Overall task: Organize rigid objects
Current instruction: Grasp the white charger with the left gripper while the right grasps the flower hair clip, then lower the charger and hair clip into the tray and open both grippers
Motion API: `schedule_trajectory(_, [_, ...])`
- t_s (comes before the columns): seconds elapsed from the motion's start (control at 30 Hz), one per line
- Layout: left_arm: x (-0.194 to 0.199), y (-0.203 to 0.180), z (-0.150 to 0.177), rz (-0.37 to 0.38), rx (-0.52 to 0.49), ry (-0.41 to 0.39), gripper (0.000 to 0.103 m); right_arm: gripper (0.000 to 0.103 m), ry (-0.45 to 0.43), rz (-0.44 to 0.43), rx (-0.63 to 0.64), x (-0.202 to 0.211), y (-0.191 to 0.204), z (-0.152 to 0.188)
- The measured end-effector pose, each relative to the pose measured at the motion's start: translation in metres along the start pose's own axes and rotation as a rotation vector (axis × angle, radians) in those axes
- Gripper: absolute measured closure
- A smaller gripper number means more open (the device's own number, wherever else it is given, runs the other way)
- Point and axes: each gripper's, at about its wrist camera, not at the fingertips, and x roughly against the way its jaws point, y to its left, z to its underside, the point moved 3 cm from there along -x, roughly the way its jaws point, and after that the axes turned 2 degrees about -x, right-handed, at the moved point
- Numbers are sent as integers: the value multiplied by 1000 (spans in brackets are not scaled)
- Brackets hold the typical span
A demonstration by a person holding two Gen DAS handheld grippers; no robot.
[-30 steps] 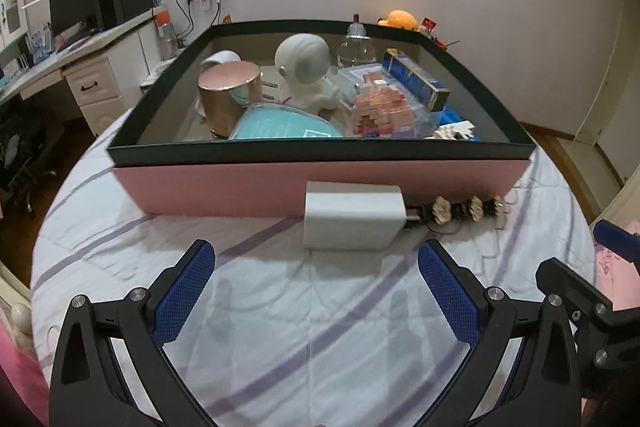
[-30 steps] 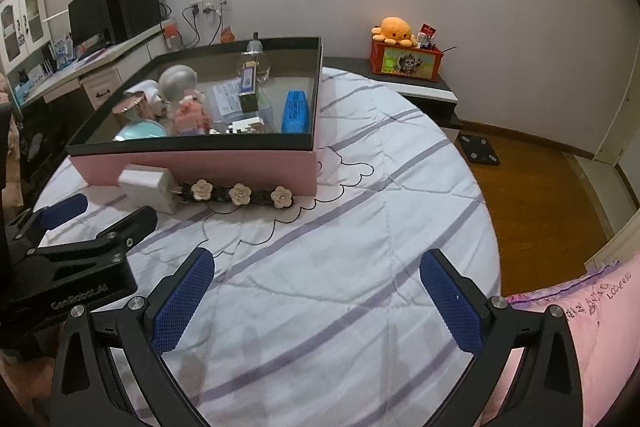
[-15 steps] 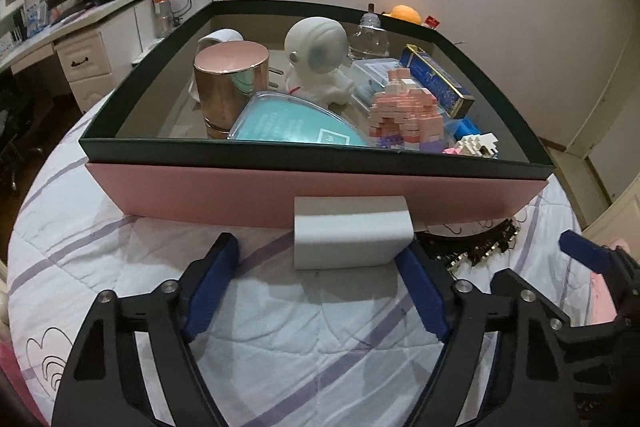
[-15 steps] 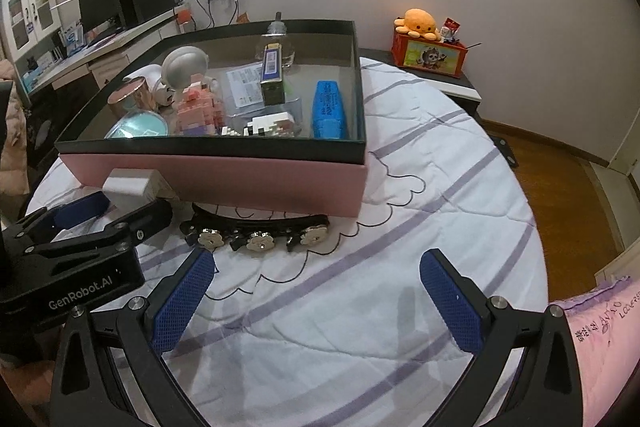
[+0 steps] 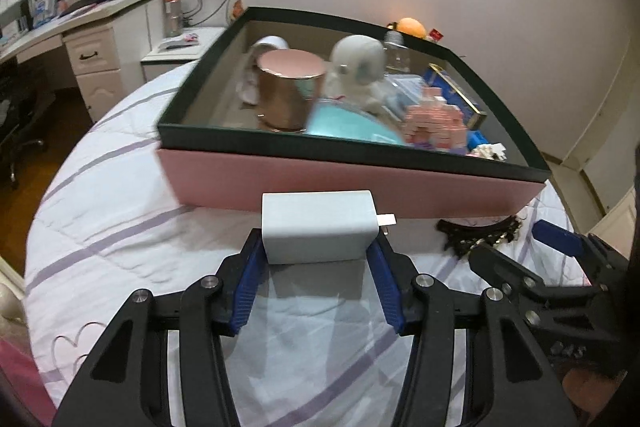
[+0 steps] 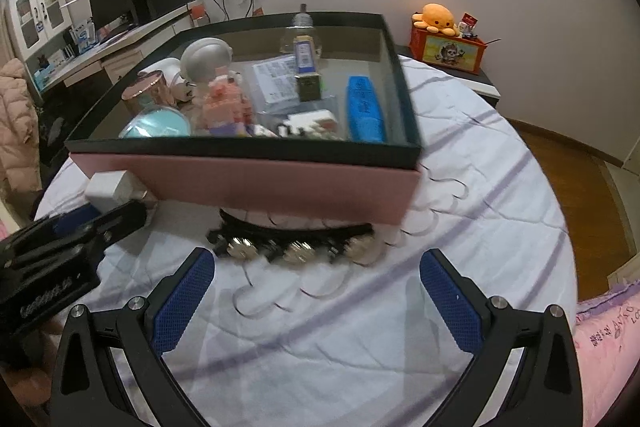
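My left gripper (image 5: pixel 318 259) is shut on a white charger block (image 5: pixel 318 225), its blue pads against both sides, just in front of the pink box (image 5: pixel 360 183). The charger also shows in the right wrist view (image 6: pixel 108 187) beside the left gripper (image 6: pixel 80 227). A black hair clip with flower ornaments (image 6: pixel 292 247) lies on the sheet under the box's front edge. My right gripper (image 6: pixel 316 291) is open and empty just in front of the clip. The clip's end shows in the left wrist view (image 5: pixel 476 235).
The box with a dark rim (image 6: pixel 240 147) holds a copper tin (image 5: pixel 288 91), an astronaut figure (image 5: pixel 360 67), a pink block model (image 5: pixel 436 123), a blue case (image 6: pixel 364 107) and a bottle (image 6: pixel 302 31). A desk (image 5: pixel 80 39) stands left; an orange box with a plush (image 6: pixel 448 43) stands behind right.
My left gripper moved forward and closed on the white charger. My right gripper moved in toward the hair clip and stays open.
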Motion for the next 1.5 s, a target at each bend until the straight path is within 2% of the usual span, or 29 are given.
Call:
schedule_trajectory(0.1, [2,6,2,-10,4,0,51,0,24,-1,14,-14,14,-4])
schedule_trajectory(0.23, [3,7,2,-18,0,-2,51,2,35,45,12,-27,18,-5])
schedule_trajectory(0.27, [4,7,3,-18,-2,-2,51,6,26,43,7,-25,17,-5])
schedule_trajectory(0.4, [7,5,5,-12,-3,-1,51,7,14,4,-4,-20,12,-3])
schedule_trajectory(0.73, [38,2,-7,0,-21,-62,51,7,-72,-79,5,30,25,-2])
schedule_trajectory(0.97, [52,-6,-52,6,-54,-139,51,7,-181,-98,27,65,26,-47])
schedule_trajectory(1.07, [44,-7,-73,7,-58,-150,51,7,-204,-93,27,62,22,-70])
schedule_trajectory(1.2, [23,-9,-94,8,-67,-137,51,7,-195,-73,29,38,16,-99])
schedule_trajectory(1.37, [-8,-14,-105,4,-88,-97,51,7,-145,-56,12,2,9,-111])
schedule_trajectory(1.5, [-24,-13,-107,-37,-107,-86,46,7,-109,-60,8,-21,4,-113])
